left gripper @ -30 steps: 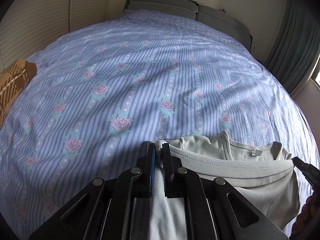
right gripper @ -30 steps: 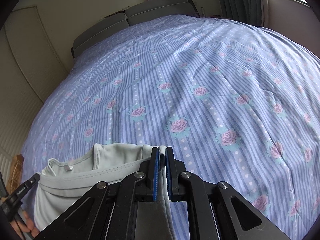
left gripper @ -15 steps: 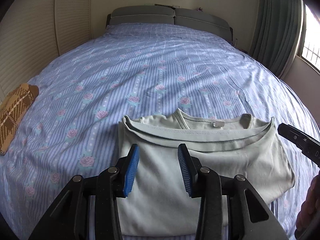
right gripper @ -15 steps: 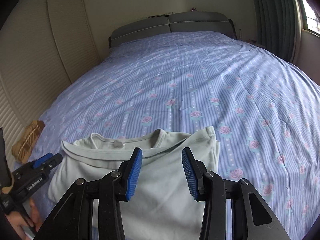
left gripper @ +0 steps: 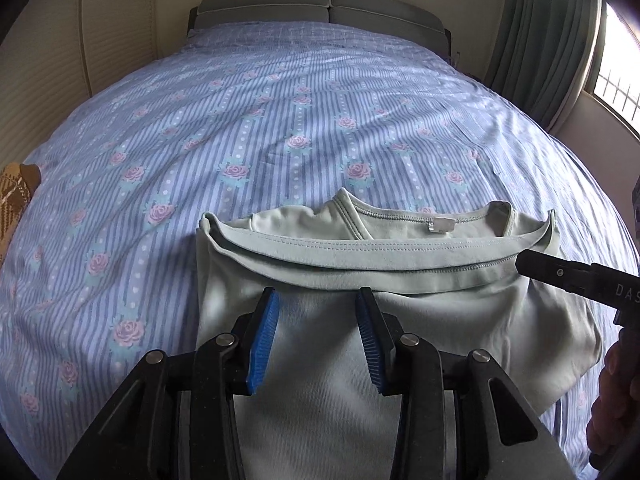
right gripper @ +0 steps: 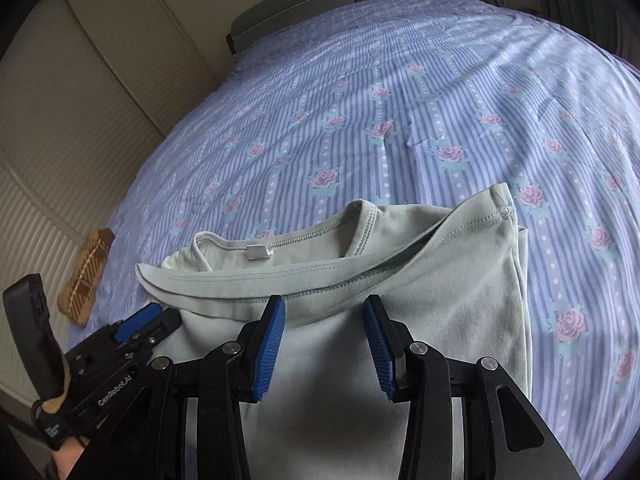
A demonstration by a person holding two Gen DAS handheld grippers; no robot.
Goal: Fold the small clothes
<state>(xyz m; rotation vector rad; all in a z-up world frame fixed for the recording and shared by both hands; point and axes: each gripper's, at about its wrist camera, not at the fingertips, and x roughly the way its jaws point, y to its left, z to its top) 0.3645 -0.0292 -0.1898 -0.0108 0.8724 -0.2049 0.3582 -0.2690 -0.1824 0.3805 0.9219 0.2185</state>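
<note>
With your left gripper (left gripper: pixel 316 334) and right gripper (right gripper: pixel 324 340) both spread and holding nothing, the folded shirt (left gripper: pixel 400 292) risked snagging and unfolding.

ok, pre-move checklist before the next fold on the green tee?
1. Left gripper open, holding nothing: ok.
2. Right gripper open, holding nothing: ok.
3. Pale green T-shirt lying folded on the floral bedspread: ok.
4. Bottom hem short of the collar, neck label showing: ok.
5. Hem layers aligned: not ok, they gape on the right-hand side in the right wrist view.
6. Shirt's near edge: cannot tell, hidden behind the grippers.
</note>
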